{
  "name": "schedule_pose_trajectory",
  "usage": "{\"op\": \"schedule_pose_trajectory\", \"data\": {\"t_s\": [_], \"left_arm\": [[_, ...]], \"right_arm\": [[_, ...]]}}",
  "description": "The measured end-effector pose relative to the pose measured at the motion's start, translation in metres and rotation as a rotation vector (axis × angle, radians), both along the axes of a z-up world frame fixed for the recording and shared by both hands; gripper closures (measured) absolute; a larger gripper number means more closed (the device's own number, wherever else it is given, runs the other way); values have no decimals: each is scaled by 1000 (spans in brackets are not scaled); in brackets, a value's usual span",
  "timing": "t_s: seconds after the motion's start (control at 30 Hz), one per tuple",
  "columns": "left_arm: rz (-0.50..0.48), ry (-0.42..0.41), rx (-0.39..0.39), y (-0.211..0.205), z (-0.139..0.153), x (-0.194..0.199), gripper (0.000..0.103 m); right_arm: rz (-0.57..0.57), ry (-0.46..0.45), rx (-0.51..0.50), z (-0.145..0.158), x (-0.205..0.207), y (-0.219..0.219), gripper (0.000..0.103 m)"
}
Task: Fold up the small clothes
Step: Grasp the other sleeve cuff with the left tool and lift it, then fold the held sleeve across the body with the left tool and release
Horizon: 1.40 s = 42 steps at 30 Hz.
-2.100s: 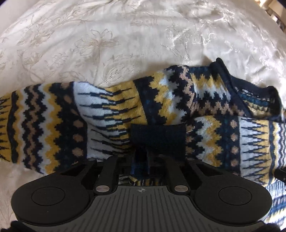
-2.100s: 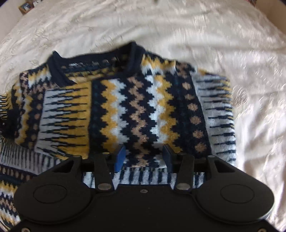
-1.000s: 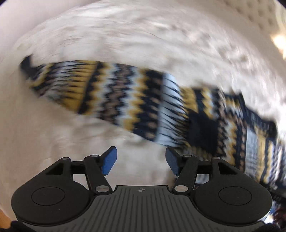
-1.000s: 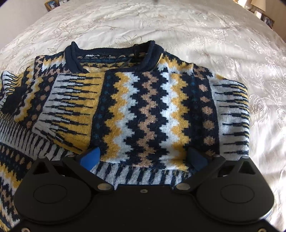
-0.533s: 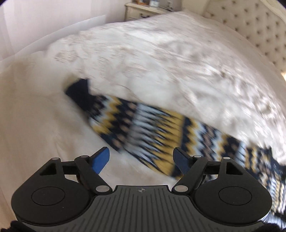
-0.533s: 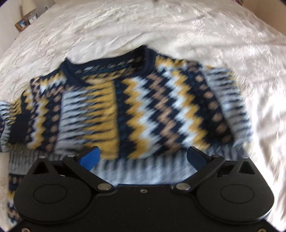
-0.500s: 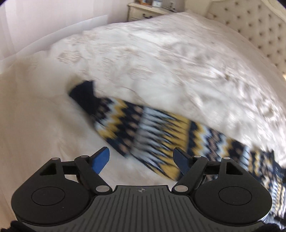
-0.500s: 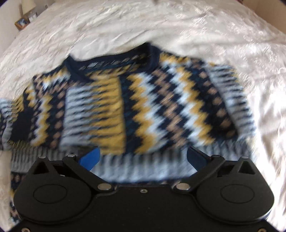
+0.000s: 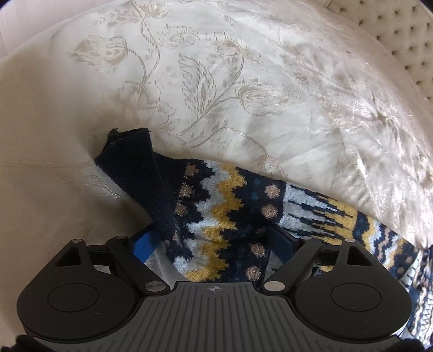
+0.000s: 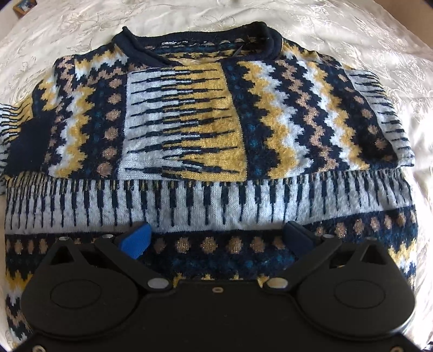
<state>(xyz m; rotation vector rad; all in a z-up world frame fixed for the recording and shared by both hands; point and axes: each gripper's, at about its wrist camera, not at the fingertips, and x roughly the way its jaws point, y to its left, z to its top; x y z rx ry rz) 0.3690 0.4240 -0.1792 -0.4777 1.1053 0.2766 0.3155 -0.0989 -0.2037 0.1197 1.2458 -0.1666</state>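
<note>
Sweater (image 10: 205,130) chunky zigzag knit, sleeve (image 9: 216,216) btwn open left jaws, embroidered bedspread (image 9: 243,81).

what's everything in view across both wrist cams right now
sweater: 1, navy, yellow, white and tan zigzag knit, lying on the bed, one sleeve folded across its chest
sleeve: 1, same knit, stretched out on the bedspread, lying between the left gripper's fingers
cuff: 1, plain navy, at the far end of that sleeve
neck label: 1, white text on navy, inside the collar
bedspread: 1, cream with floral embroidery, under everything
headboard: 1, cream, tufted, top right of the left view
small framed object: 1, too small to identify, top left corner of the right view
left gripper: 1, black with blue pads, open around the sleeve
right gripper: 1, black with blue pads, open over the sweater's body
</note>
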Motion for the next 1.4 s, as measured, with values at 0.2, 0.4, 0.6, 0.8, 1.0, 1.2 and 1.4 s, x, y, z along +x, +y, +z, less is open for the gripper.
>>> {"op": "schedule_pose_trajectory", "data": {"t_s": [0.2,0.4,0.6,0.8,1.0,1.2,1.4], "left_arm": [[37,-27,-2,-1,1,-6,17],[159,-88,-65,18,14,-24,39],[240,-153,62,23,37,-41,40],[252,-90,15,29,26,-32,91],[296,-189,78,9,55,-42,96],[210,-338,157,-54,125,-45,96],[-20,-523,226,-168,207,-39,96]], "right_arm": [[-18,-28,-7,-3,-7,2,0],[-28,6,-14,0,-3,6,0],[-28,24,-6,0,6,5,0],[-23,46,9,-1,16,1,0],[9,27,42,0,17,-9,0],[73,-11,95,3,14,-29,0],[106,-115,175,35,13,-66,3]]}}
